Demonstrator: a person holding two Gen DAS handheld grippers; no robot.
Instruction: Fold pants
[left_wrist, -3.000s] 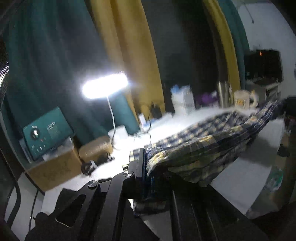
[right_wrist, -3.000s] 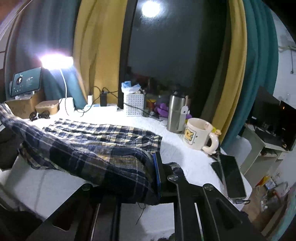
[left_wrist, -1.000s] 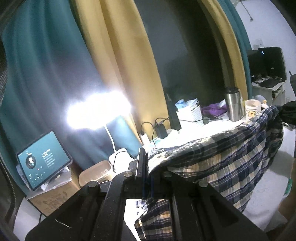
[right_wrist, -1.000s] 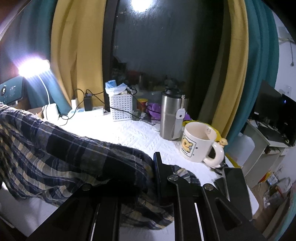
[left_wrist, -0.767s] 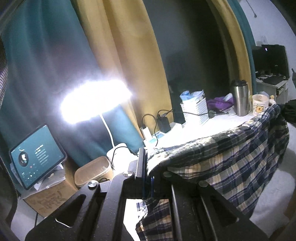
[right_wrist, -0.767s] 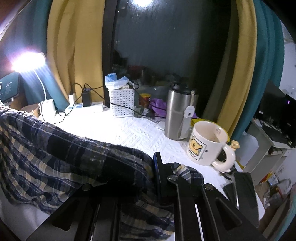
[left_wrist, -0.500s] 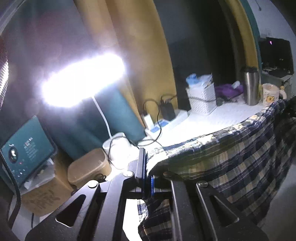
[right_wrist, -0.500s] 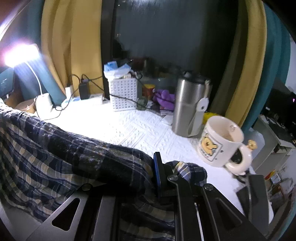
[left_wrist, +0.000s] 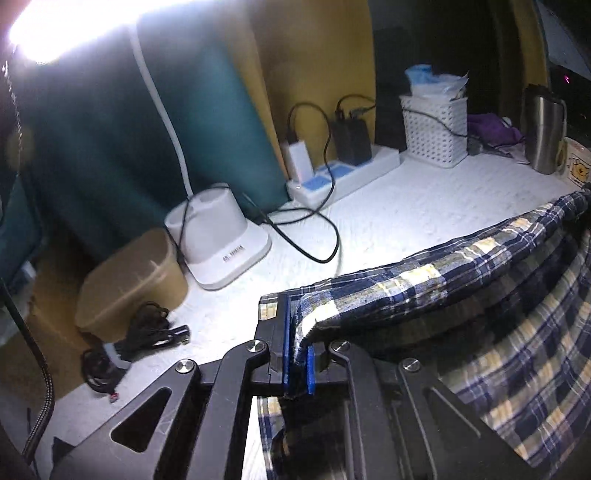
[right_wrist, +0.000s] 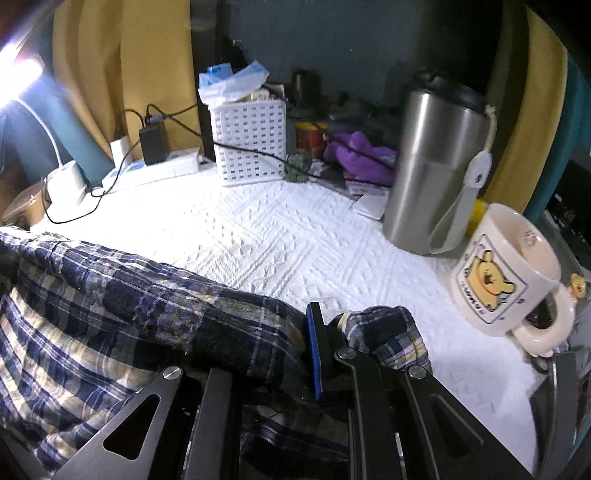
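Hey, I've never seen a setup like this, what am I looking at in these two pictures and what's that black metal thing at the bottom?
There is no robot here. A person holds a hand-held clamp tool in each hand, and each tool carries a wide-angle camera looking forward along its jaws. One picture comes from the left gripper, the other from the right gripper. Both are clamped on the plaid pants, holding them stretched between the tools above a white textured table cover. Along the back stand a white basket, a steel tumbler, a bear mug, a power strip and a lamp base.
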